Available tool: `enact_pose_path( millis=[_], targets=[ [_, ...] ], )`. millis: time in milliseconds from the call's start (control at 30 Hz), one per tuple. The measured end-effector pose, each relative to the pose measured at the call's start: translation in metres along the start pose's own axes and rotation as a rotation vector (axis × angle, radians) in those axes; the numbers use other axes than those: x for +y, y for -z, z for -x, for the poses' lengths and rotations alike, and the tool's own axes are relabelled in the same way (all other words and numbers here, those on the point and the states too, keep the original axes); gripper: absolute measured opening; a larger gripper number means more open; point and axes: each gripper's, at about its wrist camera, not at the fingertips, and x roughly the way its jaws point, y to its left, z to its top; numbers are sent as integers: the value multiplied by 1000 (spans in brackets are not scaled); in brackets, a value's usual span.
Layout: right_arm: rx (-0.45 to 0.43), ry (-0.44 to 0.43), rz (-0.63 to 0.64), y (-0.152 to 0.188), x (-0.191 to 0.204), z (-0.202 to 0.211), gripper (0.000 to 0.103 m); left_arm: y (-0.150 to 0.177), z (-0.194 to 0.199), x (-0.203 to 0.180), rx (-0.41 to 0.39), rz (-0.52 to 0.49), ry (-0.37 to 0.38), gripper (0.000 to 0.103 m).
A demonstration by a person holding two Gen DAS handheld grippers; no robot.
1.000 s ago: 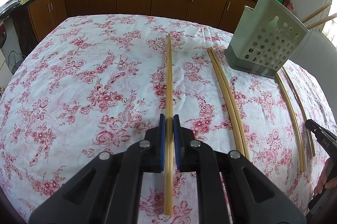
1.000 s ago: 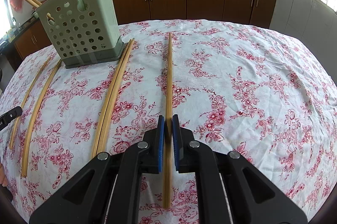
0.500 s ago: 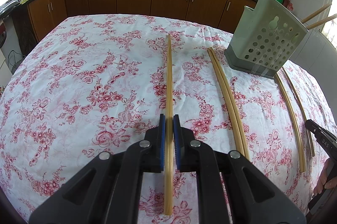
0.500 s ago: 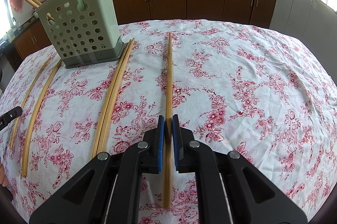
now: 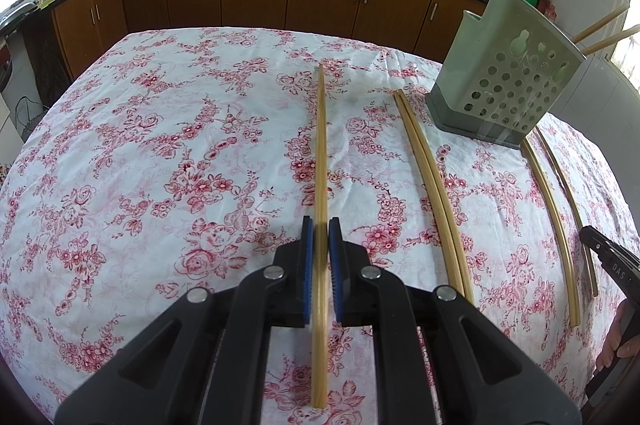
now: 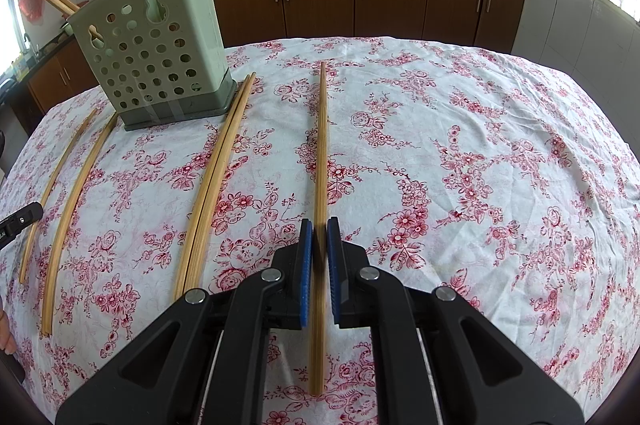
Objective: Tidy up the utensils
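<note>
While our left gripper [image 5: 319, 225] clamps one chopstick [image 5: 321, 145] at the frame's centre, a pair of chopsticks [image 5: 432, 185] lies right of it and the green holder [image 5: 516, 81] stands upper right. In the right wrist view, our right gripper [image 6: 319, 225] is likewise closed on a single chopstick [image 6: 321, 145] at centre.

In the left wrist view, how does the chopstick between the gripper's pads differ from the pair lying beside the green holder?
The chopstick is single; the pair is two sticks touching side by side. The left gripper is shut on the chopstick; nothing grips the pair, which lies on the tablecloth. The pair's far end nears the holder's base; the chopstick is farther off. Both are long, thin, pale wood.
</note>
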Motion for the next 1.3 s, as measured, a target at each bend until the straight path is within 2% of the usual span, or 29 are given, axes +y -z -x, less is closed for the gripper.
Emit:
enact_pose_path(
  millis=[433,600,767,967,1133,1300],
  targets=[
    [0,-2,-2,0,0,0,9,1,0,-2,-1,-1,-2,11],
    [0,-7,-1,4,0,3,9,12,7,-12,8,-91,-51,11],
    [2,-14,-8,4,-3,6,8,13,10,-10,12,-108,-60,9],
    [-155,-22,-13,-15,-8,55,8,-7,57,-11,-116,-108,-13,8],
    [-270,-40,-18,-39,-8,91,8,-38,99,-11,-229,-69,38,8],
    [-321,-72,-25,-52,-7,109,8,-60,124,-16,-285,-64,68,8]
  ],
)
